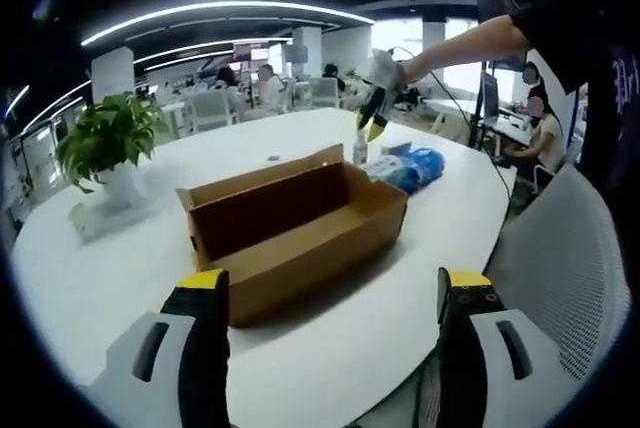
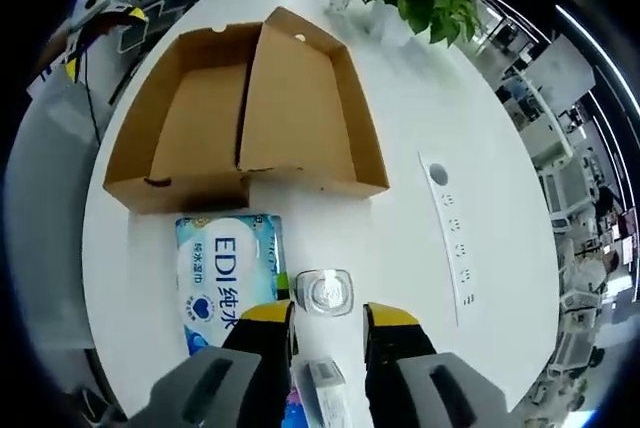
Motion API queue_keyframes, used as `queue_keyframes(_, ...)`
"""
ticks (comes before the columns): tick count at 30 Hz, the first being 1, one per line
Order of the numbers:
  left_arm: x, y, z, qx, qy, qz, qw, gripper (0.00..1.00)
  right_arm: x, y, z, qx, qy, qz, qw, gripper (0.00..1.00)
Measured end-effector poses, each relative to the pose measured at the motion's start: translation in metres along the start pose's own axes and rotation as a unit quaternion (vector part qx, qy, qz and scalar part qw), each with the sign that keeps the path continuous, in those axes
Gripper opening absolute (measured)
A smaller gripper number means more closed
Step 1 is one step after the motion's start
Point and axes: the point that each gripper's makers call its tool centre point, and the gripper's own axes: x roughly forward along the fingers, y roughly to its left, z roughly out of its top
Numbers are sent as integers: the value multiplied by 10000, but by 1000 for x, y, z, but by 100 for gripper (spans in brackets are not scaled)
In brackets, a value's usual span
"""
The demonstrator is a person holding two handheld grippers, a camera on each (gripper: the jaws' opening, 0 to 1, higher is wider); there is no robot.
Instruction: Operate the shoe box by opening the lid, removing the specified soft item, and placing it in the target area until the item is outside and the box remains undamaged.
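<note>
The shoe box (image 2: 245,113) sits open on the white table (image 2: 440,98), its brown cardboard lid folded back and lying flat beside the tray, so that from the right gripper view both halves show their bare insides. From the left gripper view the same box (image 1: 300,228) lies a little beyond the left gripper (image 1: 330,293), whose yellow-tipped jaws stand wide apart with nothing between them, low over the near edge of the table (image 1: 110,278). Just beside the box, outside it, lies the soft item: a blue and white pack of wipes (image 2: 228,273), flat on the table and nearly touching the box's short wall; in the left gripper view it shows as a blue bundle (image 1: 410,168) past the far end of the box. The right gripper (image 2: 330,320) hangs above the table with its jaws set fairly narrow and holding nothing; between and just ahead of their tips stands a small clear bottle (image 2: 324,291), seen from above by its cap, right next to the pack. In the left gripper view that right gripper (image 1: 372,113) hangs over the bottle and pack, held by a person's outstretched arm (image 1: 460,48). A potted green plant (image 1: 108,143) stands at the far side of the table, well apart from the box, and a white mesh chair (image 1: 565,278) is drawn up at the table's edge. A strip of sockets (image 2: 452,233) is set into the tabletop.
</note>
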Motion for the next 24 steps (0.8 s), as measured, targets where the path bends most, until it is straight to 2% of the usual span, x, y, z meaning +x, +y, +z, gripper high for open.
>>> queue_keyframes(15, 10, 42, 4, -219, 67, 548, 9982, 68, -11, -7, 13, 184, -272, -144, 9994, 28)
queue_keyframes(24, 16, 73, -4, -667, 244, 967, 9928, 54, -11, -6, 26, 254, -472, -182, 9984, 27)
